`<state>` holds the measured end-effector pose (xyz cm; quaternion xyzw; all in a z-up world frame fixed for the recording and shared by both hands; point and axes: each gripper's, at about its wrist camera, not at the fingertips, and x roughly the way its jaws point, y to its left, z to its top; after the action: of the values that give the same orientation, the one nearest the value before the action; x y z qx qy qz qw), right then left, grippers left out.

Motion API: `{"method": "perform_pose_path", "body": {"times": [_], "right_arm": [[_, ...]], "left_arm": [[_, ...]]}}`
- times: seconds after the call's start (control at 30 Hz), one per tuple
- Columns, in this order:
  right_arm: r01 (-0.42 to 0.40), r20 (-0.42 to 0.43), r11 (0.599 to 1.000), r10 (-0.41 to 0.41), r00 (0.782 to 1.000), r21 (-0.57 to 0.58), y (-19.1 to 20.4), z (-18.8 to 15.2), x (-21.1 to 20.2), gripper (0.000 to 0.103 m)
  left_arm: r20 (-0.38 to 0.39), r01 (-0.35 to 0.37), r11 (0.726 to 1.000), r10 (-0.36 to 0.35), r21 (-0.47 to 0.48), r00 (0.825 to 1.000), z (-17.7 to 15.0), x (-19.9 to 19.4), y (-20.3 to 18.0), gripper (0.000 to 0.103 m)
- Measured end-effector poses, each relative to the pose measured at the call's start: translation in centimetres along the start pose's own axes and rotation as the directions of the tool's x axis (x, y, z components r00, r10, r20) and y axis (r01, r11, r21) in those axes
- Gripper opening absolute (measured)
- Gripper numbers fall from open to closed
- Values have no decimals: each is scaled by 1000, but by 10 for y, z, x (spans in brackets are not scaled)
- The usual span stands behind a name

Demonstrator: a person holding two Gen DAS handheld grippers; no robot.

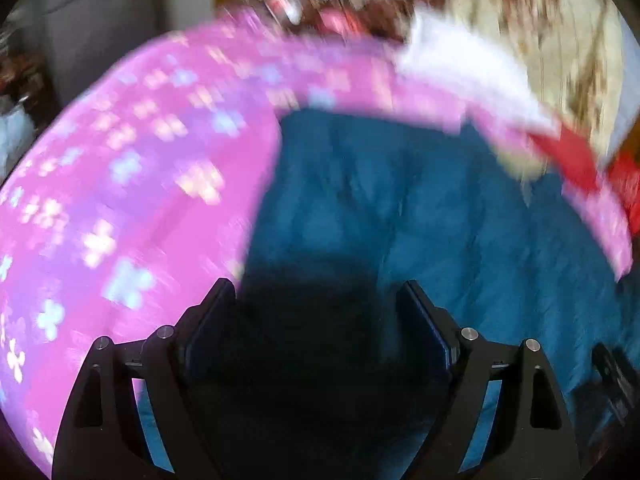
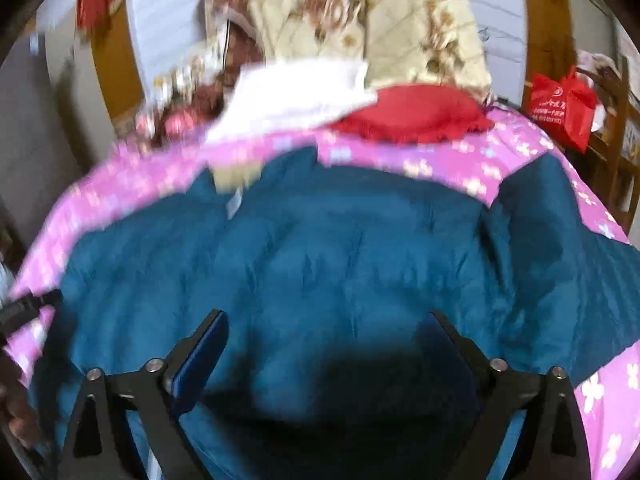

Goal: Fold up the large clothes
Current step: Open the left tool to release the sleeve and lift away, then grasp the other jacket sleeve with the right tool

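Observation:
A large teal padded jacket (image 2: pixel 340 240) lies spread flat on a pink bedsheet with pale flowers (image 2: pixel 460 160). A pale label shows at its collar (image 2: pixel 234 200) on the far side. My right gripper (image 2: pixel 326 316) hovers over the jacket's near middle, jaws wide apart, nothing between them. In the left wrist view the jacket (image 1: pixel 400 200) fills the centre and right, with its left edge against the pink sheet (image 1: pixel 120 200). My left gripper (image 1: pixel 316 288) stands open above that edge, its shadow on the cloth. The picture is blurred.
At the bed's far end lie a red cushion (image 2: pixel 412 116), a white cloth (image 2: pixel 300 92) and a cream flowered quilt (image 2: pixel 360 12). A red bag (image 2: pixel 560 104) hangs at the right by wooden furniture. A wooden frame (image 2: pixel 116 60) curves at the back left.

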<state>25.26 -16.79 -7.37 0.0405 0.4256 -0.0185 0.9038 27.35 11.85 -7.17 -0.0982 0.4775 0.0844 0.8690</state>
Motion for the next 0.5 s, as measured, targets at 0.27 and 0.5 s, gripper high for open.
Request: {"method": "perform_pose_path", "body": {"times": [0.27, 0.5], "right_arm": [[-27, 101, 994, 16, 995, 105, -31, 2, -34, 102], [163, 269, 902, -286, 920, 400, -178, -5, -103, 102]], "left_arm": [[89, -4, 1000, 5, -4, 996, -7, -32, -8, 88], [137, 52, 992, -68, 115, 988, -24, -59, -42, 88]]}}
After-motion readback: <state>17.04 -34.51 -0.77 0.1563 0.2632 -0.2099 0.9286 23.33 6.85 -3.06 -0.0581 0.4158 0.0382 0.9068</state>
